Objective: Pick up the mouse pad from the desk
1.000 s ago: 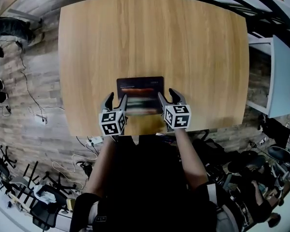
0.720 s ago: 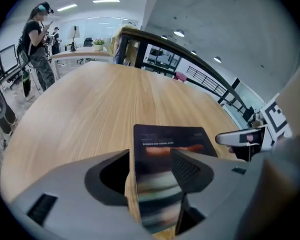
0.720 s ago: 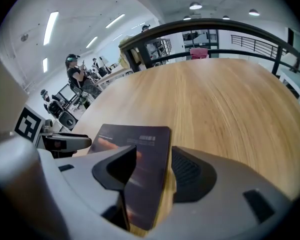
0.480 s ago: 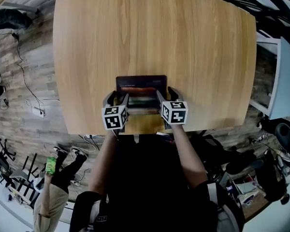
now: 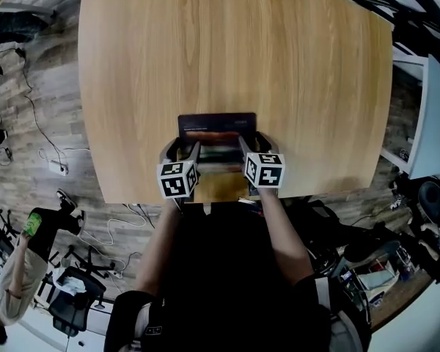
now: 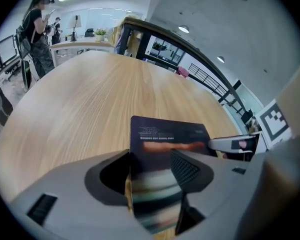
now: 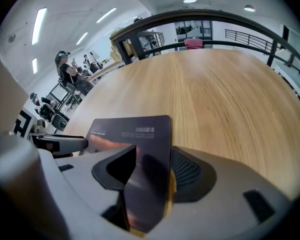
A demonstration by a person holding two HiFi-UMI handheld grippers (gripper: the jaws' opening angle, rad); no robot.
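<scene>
Mouse pad (image 5: pixel 216 127) lies on the desk (image 5: pixel 279 64); a person (image 6: pixel 37 34) stands beyond.

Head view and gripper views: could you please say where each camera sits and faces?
Head view: on the person's head, facing steeply down at the desk and mouse pad; forearms, left tool, right tool show.
Left gripper view: on the left tool, facing along its open jaws over the mouse pad's left edge; right tool at right.
Right gripper view: on the right tool, facing along its open jaws over the mouse pad's right edge; left tool at left.
Both gripper views share the mouse pad and desk.
</scene>
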